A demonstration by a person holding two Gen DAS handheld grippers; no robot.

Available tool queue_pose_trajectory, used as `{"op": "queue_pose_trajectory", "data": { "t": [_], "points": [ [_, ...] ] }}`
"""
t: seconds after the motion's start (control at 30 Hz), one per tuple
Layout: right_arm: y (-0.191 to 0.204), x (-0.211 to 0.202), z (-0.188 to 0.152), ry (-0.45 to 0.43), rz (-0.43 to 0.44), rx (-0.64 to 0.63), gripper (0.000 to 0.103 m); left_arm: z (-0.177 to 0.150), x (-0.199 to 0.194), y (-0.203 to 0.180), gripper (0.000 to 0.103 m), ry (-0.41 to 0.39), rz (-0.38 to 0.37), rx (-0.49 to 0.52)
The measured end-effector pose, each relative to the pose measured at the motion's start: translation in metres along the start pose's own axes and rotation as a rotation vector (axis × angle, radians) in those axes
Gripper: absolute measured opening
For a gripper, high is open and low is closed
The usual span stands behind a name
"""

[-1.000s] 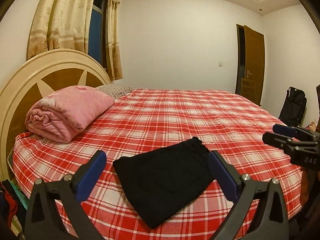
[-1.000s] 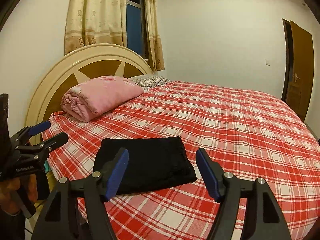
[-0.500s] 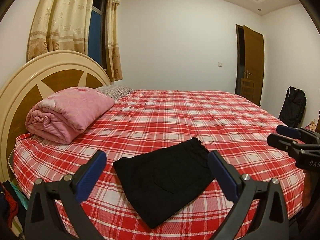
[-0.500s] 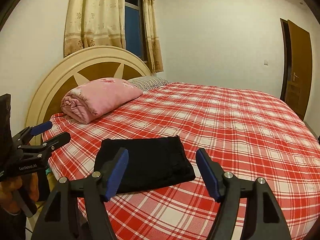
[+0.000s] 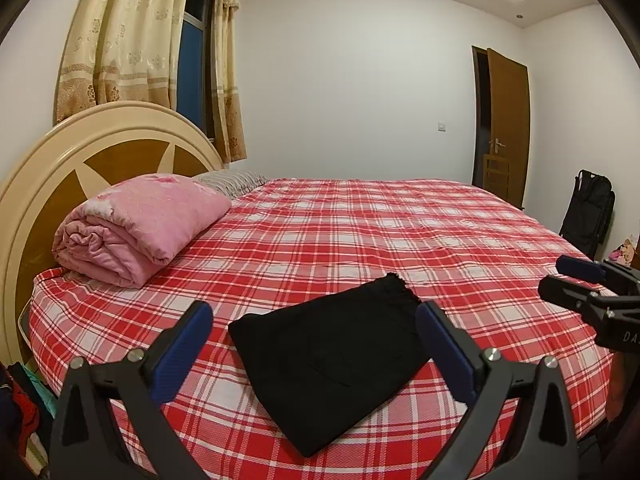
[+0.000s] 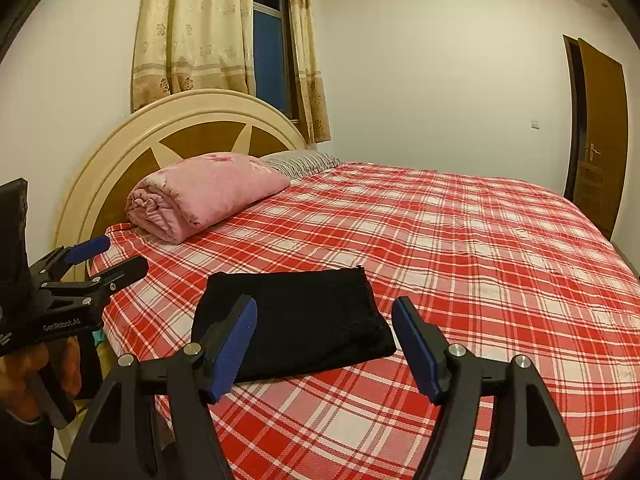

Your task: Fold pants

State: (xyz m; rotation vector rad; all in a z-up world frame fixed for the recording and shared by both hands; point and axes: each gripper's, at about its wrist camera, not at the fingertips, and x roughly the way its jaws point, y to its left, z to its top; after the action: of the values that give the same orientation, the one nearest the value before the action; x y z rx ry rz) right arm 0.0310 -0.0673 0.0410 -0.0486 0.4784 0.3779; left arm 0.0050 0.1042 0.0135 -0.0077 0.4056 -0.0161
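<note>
Near the bed's [image 5: 360,240] front edge, black pants [image 5: 332,356] are lying folded flat. Left gripper [image 5: 316,344] and right gripper [image 6: 324,344] are hovering spread and empty, apart from them. Any brush could be unsettling the folds. Beyond the pants, a pink quilt [image 5: 140,228] is sitting well clear, blocking nothing.

A home bedroom: ahead of the open jaws, a wide bed [image 5: 400,232] under a red plaid sheet, rounded cream headboard [image 5: 100,136] beyond to the left, rolled pink quilt [image 5: 140,224], floral curtains [image 5: 132,36] above, wooden door [image 5: 508,120] far right.
</note>
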Motion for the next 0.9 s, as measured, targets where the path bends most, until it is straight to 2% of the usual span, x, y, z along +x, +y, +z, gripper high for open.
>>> {"op": "queue_pose_trajectory", "data": {
  "t": [0.2,0.27,0.43,0.9],
  "points": [
    [0.000,-0.001,-0.001,-0.007,-0.003,0.005,0.071,0.001,0.003,0.002,0.103,0.012,0.003,-0.009],
    [-0.001,-0.004,-0.001,-0.016,-0.005,0.010,0.071,0.001,0.003,0.003,0.103,0.021,-0.017,-0.010],
    [-0.004,-0.014,0.001,-0.060,-0.007,0.020,0.071,0.004,-0.002,-0.001,0.103,0.003,-0.009,0.005],
    [0.003,-0.007,-0.004,-0.032,0.008,-0.009,0.071,0.004,-0.001,-0.002,0.103,-0.005,0.010,0.004]
  ]
}}
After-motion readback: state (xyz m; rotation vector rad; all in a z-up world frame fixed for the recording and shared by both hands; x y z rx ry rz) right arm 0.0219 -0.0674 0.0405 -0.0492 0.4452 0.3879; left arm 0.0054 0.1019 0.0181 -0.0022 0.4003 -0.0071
